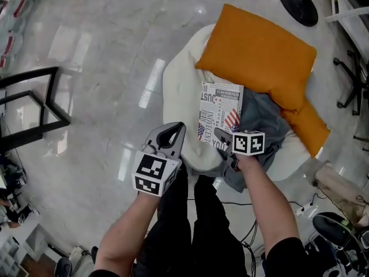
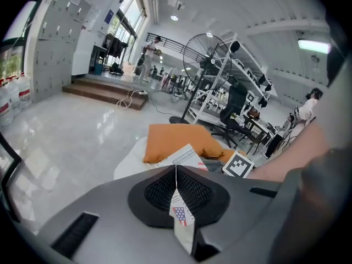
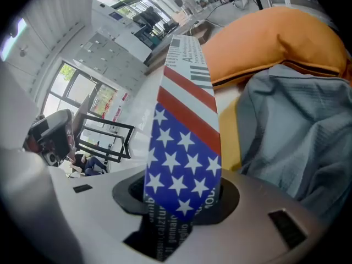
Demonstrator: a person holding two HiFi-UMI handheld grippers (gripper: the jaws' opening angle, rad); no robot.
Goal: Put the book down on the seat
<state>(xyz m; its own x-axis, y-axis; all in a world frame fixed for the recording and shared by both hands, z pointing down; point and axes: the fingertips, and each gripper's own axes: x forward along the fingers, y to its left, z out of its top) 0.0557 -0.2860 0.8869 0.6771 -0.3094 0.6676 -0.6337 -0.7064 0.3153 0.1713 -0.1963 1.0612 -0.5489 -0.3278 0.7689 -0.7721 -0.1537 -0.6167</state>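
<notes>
The book, covered in newsprint with a stars-and-stripes flag, lies across the white round seat and a grey-blue garment, just below the orange cushion. My right gripper is shut on the book's near edge. In the right gripper view the book stands up out of that gripper. My left gripper hangs beside the seat's near left rim, apart from the book. Its jaws meet in a closed seam that shows a sliver of flag print.
A black metal frame stands on the glossy floor at left. A fan base and chair legs are at the far right. Cables trail by the person's black trousers. A tall fan and shelving stand beyond the seat.
</notes>
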